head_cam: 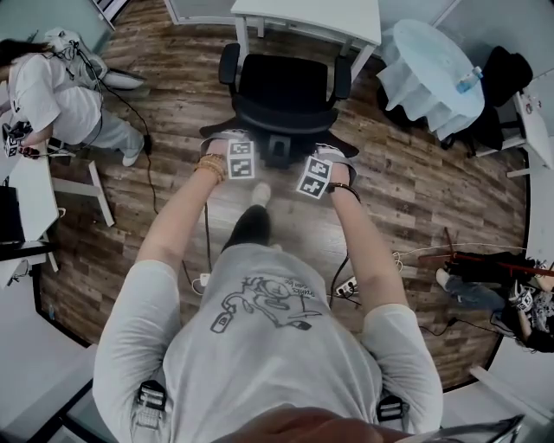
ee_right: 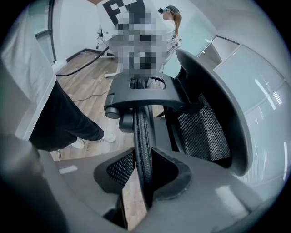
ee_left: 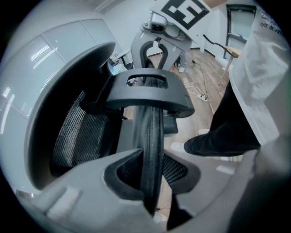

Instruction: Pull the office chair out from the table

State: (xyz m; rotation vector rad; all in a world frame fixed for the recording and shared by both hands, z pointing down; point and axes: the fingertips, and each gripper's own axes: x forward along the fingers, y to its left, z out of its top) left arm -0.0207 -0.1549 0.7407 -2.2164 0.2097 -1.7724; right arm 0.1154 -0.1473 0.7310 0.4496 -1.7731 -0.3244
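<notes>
Black mesh office chair (head_cam: pixel 286 86) sits top centre of the head view. Its seat is just below the white rectangular table (head_cam: pixel 346 22), with the armrests near the table legs. Left hand-held gripper (ee_left: pixel 152 175) and right hand-held gripper (ee_right: pixel 144 177) are each clamped on the backrest rim (ee_left: pixel 152 132), left and right of centre. Grip done. Chair looks only partly out, so more pulling toward the person is likely left.

Brown wood-plank floor (head_cam: pixel 415 182) covers the room, with a white power strip (head_cam: pixel 348 288) and thin cables lying on it. A round table under a pale blue cloth (head_cam: pixel 428 69) stands at the upper right and bears a clear plastic bottle (head_cam: pixel 468 79). A white desk (head_cam: pixel 30 186) stands at the left, and pale glossy wall panels (ee_left: pixel 45 54) catch the light
</notes>
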